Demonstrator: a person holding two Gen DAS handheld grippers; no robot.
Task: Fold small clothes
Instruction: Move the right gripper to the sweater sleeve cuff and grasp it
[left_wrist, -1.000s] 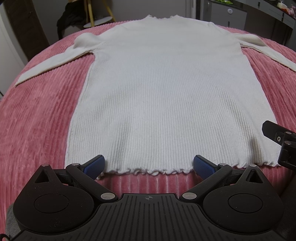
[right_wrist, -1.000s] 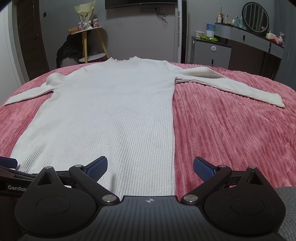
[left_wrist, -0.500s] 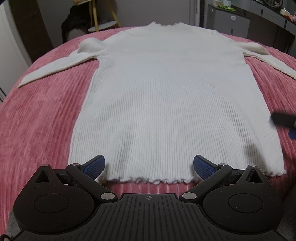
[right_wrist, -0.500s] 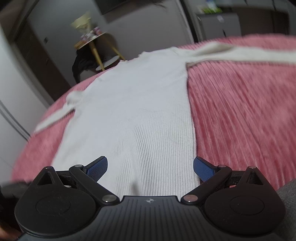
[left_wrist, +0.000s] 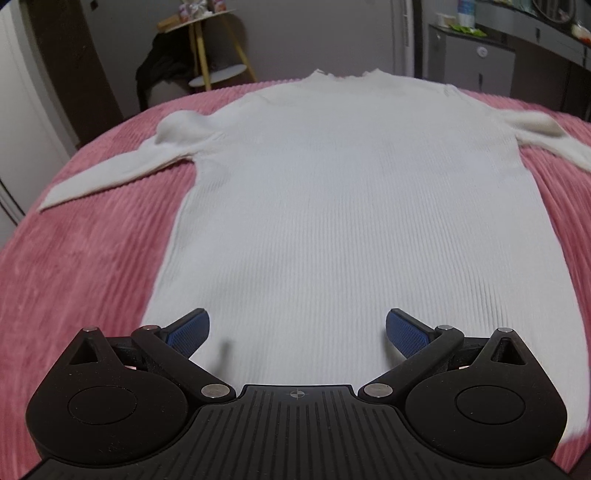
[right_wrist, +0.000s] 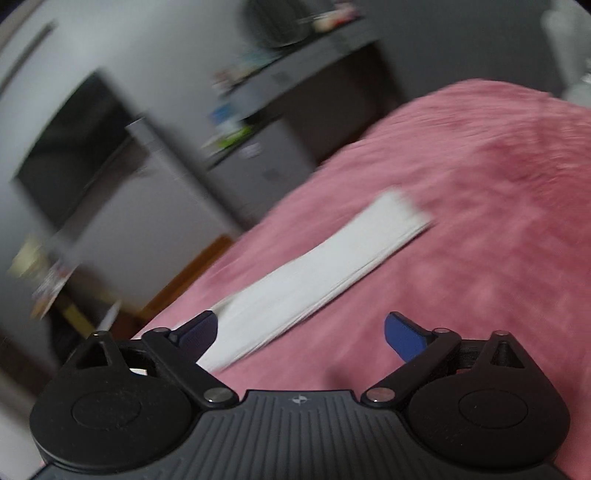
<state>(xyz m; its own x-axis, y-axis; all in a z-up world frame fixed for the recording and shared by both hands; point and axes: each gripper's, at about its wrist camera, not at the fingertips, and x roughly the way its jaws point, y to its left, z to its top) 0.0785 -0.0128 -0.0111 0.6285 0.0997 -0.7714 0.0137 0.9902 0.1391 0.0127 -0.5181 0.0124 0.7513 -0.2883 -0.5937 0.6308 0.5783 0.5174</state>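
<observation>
The right gripper has swung toward the sweater's sleeve, jaws apart; the left gripper hovers spread over the white sweater, hem beneath.

Sweater flat on bedspread, sleeves out sideways; stool and cabinet behind bed.

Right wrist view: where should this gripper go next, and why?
Probably ease the right gripper down onto the white sleeve and close on it near the cuff, to fold it inward. Its jaws are open and empty, and the sleeve lies flat and stretched out on the pink bedspread, not yet folded.
</observation>
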